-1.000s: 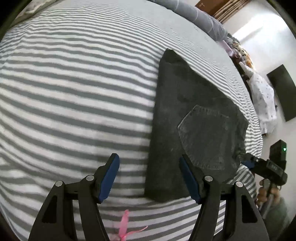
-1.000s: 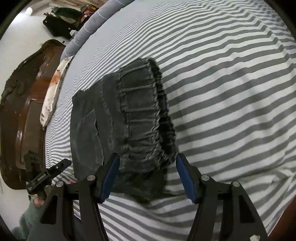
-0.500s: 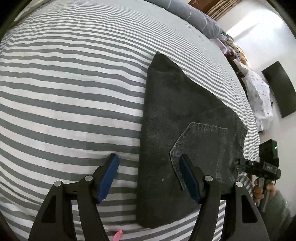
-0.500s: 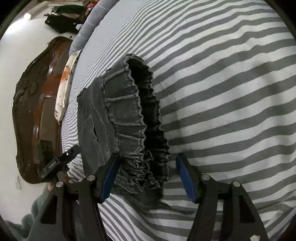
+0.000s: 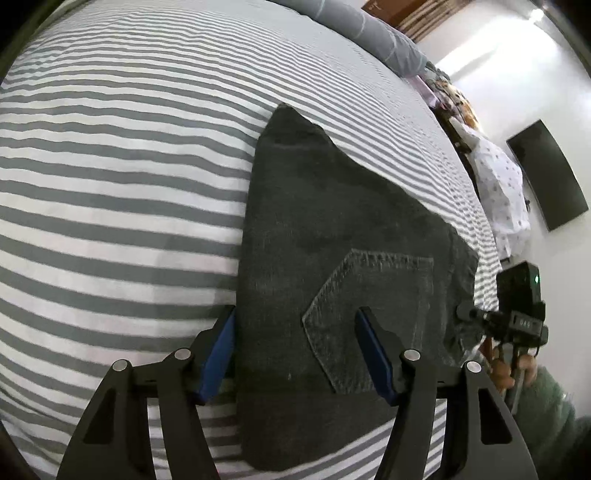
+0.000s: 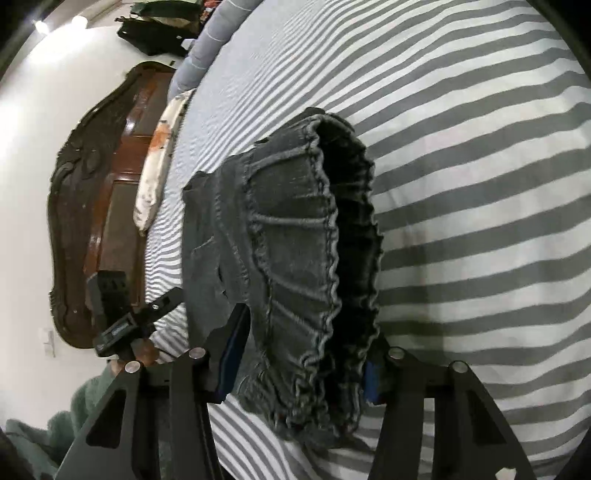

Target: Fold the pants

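Lying folded on the striped bed [image 5: 110,184]: dark denim pants [image 5: 332,240]. Hovering spread over the pocket end, left claw [image 5: 295,354]. Straddling the gathered waistband [image 6: 295,258], right claw [image 6: 299,362], fingers wide, not pinching.

Dark grey denim pants [image 5: 332,236], folded into a flat slab, lie on the grey/white striped bedsheet [image 5: 122,177]. Back pocket [image 5: 373,321] faces up, near the front-right of the slab. Left gripper [image 5: 295,354] is wide open w/ blue pads: left pad [image 5: 218,350] at the pants' left edge, right pad [image 5: 373,354] over the pocket. Right gripper [image 5: 469,314] pokes in at the pants' right edge; open or closed can't be told. Grey bolster [image 5: 369,33] at far end of bed. Dark panel [image 5: 546,173] on white wall, right.
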`<state>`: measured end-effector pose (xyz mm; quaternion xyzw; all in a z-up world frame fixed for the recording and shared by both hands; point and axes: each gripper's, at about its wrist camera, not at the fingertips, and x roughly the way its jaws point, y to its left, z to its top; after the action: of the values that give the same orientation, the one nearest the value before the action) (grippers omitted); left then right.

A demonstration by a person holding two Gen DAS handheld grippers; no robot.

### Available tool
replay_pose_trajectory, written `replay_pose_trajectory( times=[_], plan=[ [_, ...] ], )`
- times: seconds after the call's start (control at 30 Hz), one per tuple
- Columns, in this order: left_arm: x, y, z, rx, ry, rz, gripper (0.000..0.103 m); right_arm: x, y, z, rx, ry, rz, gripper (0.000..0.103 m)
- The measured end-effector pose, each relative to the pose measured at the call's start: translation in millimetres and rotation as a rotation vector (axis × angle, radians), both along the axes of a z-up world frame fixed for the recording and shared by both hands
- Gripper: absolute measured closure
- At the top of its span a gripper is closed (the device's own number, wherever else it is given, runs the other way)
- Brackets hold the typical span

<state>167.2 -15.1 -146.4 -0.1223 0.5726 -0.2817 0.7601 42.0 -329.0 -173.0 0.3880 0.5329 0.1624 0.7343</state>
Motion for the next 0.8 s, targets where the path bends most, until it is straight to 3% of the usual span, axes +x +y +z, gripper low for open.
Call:
replay_pose_trajectory(
  times=[0.07, 0.2, 0.27, 0.3, 0.37, 0.43, 0.7, 0.8],
  plan=[
    [2.0, -2.3, 0.1, 0.005, -0.009, 0.004, 0.039, 0.0, -1.1, 0.8, 0.001, -0.006, 0.004, 0.053],
    [1.0, -8.9, 0.8, 0.029, -0.036, -0.004, 0.039, -0.7, 0.7, 6.4, -0.004, -0.041, 0.01, 0.068],
    [0.6, -10.0, 1.2, 0.033, -0.045, -0.005, 0.04, 0.9, 5.2, 8.1, -0.033, -0.042, 0.018, 0.069],
    [0.0, -10.2, 1.6, 0.037, -0.051, -0.008, 0.043, 2.3, 6.4, 7.8, -0.044, -0.036, 0.021, 0.069],
    [-0.7, -8.8, 0.7, 0.054, -0.063, -0.005, 0.063, 1.9, 4.3, 6.5, -0.039, -0.03, 0.017, 0.069],
    [-0.1, -4.5, -0.3, 0.028, -0.049, 0.007, 0.066, 2.7, 1.6, 4.1, -0.032, -0.018, 0.006, 0.068],
    [1.6, -2.0, -1.7, 0.018, -0.038, 0.032, 0.064, 8.2, -0.8, -1.6, -0.047, 0.015, -0.018, 0.063],
    [0.8, -8.5, 0.5, 0.023, -0.051, 0.02, 0.053, 7.6, -2.9, -2.3, -0.041, 0.019, -0.02, 0.063]
  ],
)
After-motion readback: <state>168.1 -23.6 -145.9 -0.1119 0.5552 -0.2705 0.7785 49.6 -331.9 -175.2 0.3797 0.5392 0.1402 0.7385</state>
